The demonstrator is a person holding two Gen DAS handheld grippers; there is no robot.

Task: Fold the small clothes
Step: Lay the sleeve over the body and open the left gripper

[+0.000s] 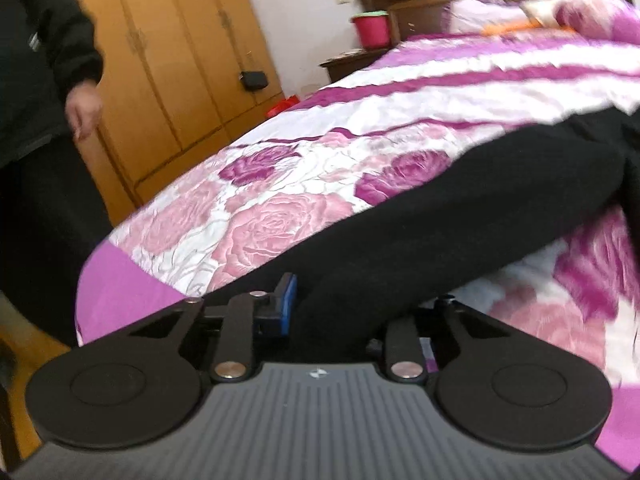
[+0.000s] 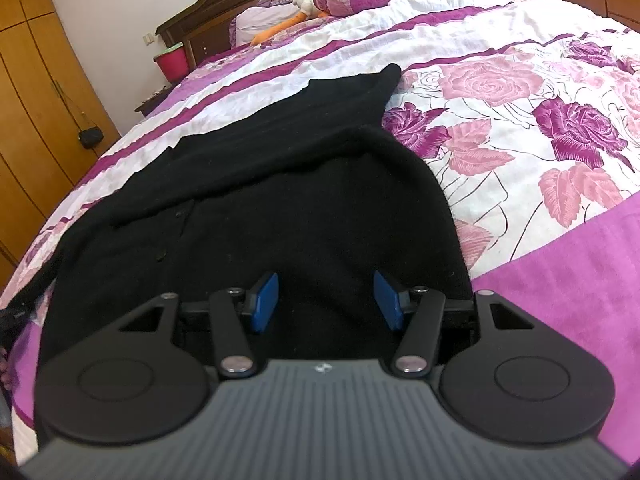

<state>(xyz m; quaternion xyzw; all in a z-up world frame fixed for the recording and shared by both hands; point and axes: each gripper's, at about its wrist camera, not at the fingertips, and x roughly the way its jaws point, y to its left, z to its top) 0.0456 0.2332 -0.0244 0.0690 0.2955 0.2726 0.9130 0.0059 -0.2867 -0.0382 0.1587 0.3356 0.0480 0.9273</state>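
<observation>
The black garment (image 2: 256, 208) lies spread on the bedspread (image 2: 520, 128), its near hem at the near edge of the bed and one sleeve (image 2: 320, 112) laid slantwise across the body toward the far right, which looks like a first fold made to narrow it. A button placket shows left of centre, so it is probably a cardigan.

The right gripper (image 2: 326, 300) hovers low over the near hem with its blue pads (image 2: 266, 300) spread apart and nothing between them, seemingly placed to take that edge.

In the left wrist view the left gripper (image 1: 340, 304) has black cloth (image 1: 440, 220) draped over its front; one blue pad (image 1: 289, 304) shows, the other is hidden, so I cannot tell whether it grips.

A person in dark clothes (image 1: 36, 60) stands at the far left by a wooden wardrobe (image 1: 172, 60).
</observation>
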